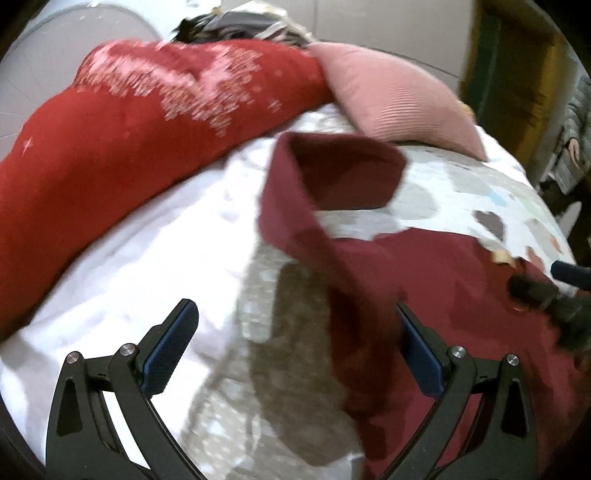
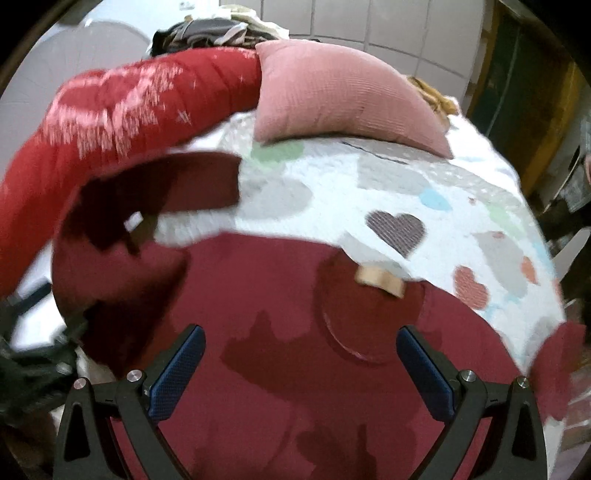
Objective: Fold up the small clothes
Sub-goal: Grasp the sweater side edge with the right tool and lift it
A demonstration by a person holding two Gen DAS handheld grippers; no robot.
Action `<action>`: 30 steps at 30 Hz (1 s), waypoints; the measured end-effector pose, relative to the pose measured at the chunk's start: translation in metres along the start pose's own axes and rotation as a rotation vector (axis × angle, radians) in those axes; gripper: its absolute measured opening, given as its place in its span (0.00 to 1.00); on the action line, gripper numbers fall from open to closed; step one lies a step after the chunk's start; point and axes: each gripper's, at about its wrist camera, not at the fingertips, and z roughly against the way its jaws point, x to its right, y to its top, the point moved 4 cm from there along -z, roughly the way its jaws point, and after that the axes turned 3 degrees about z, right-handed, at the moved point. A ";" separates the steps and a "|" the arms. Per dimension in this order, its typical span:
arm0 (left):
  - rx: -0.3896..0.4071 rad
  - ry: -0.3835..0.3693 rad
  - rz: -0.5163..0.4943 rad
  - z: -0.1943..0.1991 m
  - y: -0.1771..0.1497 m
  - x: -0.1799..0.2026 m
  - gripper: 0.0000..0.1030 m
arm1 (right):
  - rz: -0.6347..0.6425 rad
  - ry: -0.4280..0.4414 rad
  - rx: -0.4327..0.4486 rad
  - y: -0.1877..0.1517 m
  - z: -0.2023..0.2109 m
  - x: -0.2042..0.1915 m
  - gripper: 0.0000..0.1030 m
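Note:
A dark maroon garment (image 2: 280,354) lies spread on the bed, with a tan neck label (image 2: 380,282) and one sleeve (image 2: 162,192) bent over to the left. In the left wrist view the garment (image 1: 424,280) lies at the right and its sleeve (image 1: 332,173) loops above. My left gripper (image 1: 297,332) is open and empty above the quilt, its right finger at the garment's left edge. My right gripper (image 2: 299,365) is open and empty over the garment's body. The other gripper's dark tip (image 1: 543,291) shows at the right edge.
The bed has a white quilt with heart patches (image 2: 395,225). A pink cushion (image 2: 332,96) and a long red blanket with white pattern (image 1: 122,147) lie at the back. A pile of clothes (image 2: 207,31) sits behind them. The bed edge falls off at the right.

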 end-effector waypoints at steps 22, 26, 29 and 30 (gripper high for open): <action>-0.103 0.031 0.110 -0.043 -0.016 -0.056 1.00 | -0.378 0.439 -0.113 0.080 -0.080 -0.076 0.97; -0.089 0.050 0.116 -0.041 -0.016 -0.059 1.00 | -0.303 0.252 -0.103 0.070 -0.086 -0.055 0.97; -0.087 0.060 0.129 -0.041 -0.016 -0.063 1.00 | -0.322 0.253 -0.112 0.067 -0.101 -0.042 0.97; -0.089 0.061 0.130 -0.041 -0.017 -0.064 1.00 | -0.335 0.284 -0.118 0.067 -0.106 -0.041 0.94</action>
